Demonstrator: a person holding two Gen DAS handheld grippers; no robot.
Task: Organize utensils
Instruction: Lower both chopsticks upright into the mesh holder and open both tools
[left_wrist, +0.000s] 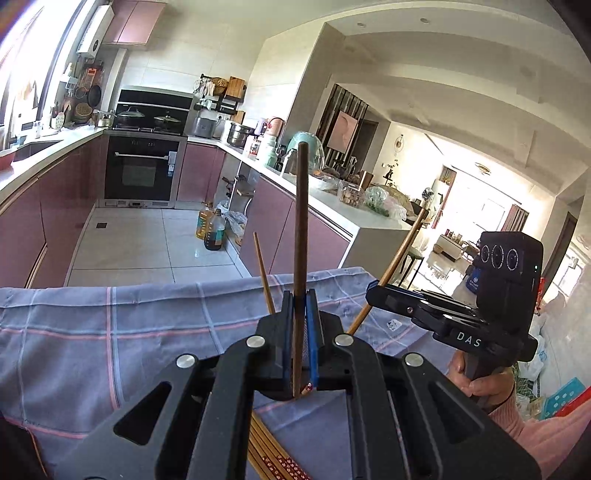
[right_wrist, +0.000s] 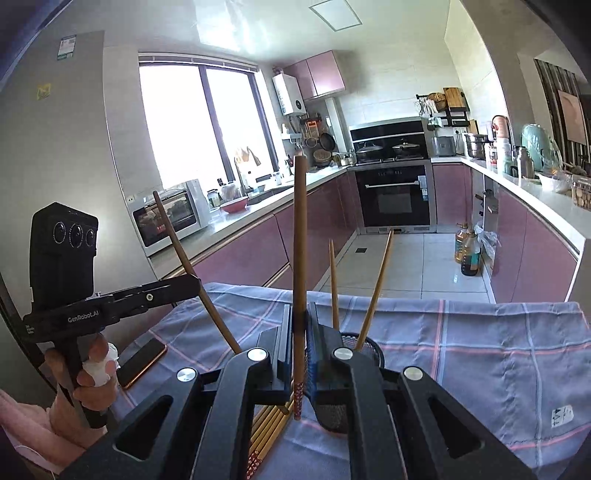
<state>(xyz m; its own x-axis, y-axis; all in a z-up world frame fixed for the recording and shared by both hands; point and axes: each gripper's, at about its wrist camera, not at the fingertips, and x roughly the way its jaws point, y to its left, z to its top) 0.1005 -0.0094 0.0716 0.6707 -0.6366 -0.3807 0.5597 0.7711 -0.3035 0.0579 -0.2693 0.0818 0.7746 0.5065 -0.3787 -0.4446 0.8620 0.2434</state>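
Left wrist: left tool (left_wrist: 300, 314) grips chopstick (left_wrist: 301, 236) upright.

Wooden chopsticks (right_wrist: 300, 236), smooth; woven checked cloth (right_wrist: 480, 343), matt; black mesh holder (right_wrist: 364, 341).

Daylight floods through a tall window (right_wrist: 207, 122) into a kitchen of pink cabinets (left_wrist: 199, 170) and pale floor tiles (left_wrist: 147, 240). A black built-in oven (right_wrist: 393, 195) sits under the cooktop, with a living room (left_wrist: 476, 206) beyond.
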